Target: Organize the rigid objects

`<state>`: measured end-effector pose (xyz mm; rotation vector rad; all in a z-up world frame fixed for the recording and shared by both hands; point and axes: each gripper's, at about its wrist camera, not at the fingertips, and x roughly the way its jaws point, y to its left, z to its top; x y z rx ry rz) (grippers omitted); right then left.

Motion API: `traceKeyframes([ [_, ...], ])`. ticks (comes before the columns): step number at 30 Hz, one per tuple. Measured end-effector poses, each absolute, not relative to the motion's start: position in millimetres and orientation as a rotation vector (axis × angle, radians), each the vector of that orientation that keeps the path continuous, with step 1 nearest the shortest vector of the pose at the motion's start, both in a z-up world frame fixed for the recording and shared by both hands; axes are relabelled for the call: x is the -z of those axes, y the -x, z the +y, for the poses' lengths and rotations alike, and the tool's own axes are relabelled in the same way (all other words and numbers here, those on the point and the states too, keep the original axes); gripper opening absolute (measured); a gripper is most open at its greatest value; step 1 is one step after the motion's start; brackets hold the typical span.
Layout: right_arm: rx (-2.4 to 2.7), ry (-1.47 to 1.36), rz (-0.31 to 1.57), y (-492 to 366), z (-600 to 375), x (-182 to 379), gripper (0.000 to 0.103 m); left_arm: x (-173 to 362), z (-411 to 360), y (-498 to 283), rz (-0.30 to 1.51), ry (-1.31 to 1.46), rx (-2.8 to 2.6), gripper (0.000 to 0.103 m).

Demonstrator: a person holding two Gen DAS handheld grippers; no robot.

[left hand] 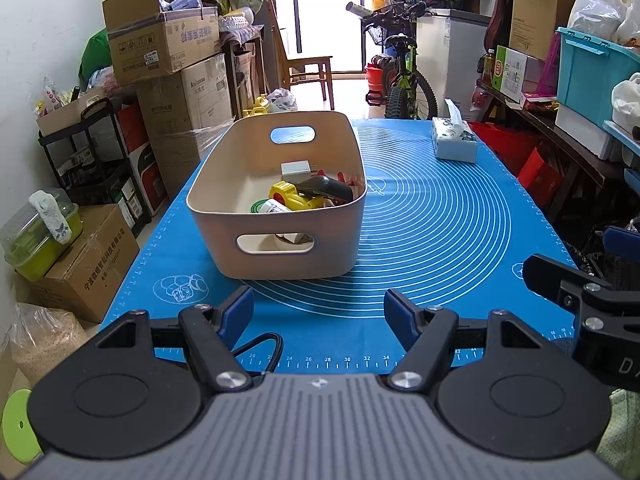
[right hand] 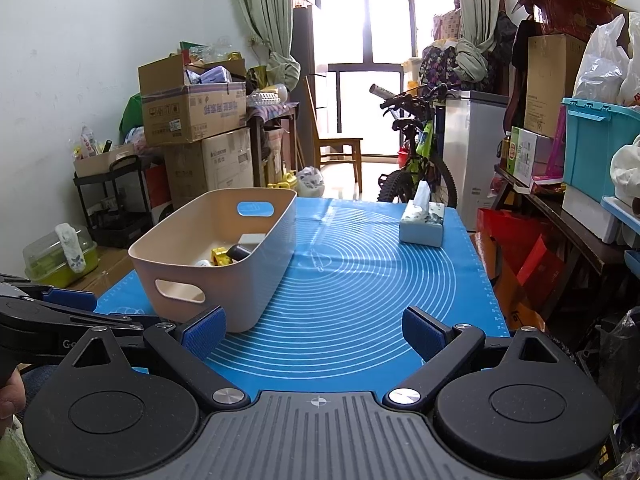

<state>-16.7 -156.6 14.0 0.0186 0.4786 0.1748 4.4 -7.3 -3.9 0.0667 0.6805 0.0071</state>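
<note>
A beige plastic basket (left hand: 280, 248) with handle cut-outs stands on the blue mat (left hand: 440, 216). Inside lie several small objects: a white charger block (left hand: 297, 169), a yellow toy piece (left hand: 290, 194), a dark oblong object (left hand: 326, 188), a white-and-green bottle (left hand: 271, 206). My left gripper (left hand: 319, 312) hovers open just in front of the basket, nothing between its blue pads. In the right wrist view the same basket (right hand: 256, 280) sits left of centre. My right gripper (right hand: 314, 334) is open over the mat with empty jaws. The left gripper's body (right hand: 48, 320) shows at the left edge.
A tissue box (left hand: 455, 140) stands at the mat's far right corner. Stacked cardboard boxes (left hand: 168, 48) and a black trolley line the left wall. A bicycle (left hand: 400, 76) and white cabinet stand beyond the table. Shelves with bins and bags fill the right side.
</note>
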Motion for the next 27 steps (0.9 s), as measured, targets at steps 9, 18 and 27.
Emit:
traceKeyframes([
  [9,-0.168,-0.017,0.477,17.1,-158.2,-13.6,0.095,4.0,-8.3,-4.5,0.680,-0.070,-0.008,0.072],
  [18,-0.167,-0.016,0.477,16.9,-157.9,-13.6,0.095,4.0,-7.9,-3.7,0.678,-0.072,-0.006,0.072],
  [27,-0.167,-0.015,0.478,16.8,-157.8,-13.7,0.095,3.8,-9.0,-3.7,0.676,-0.072,-0.007,0.073],
])
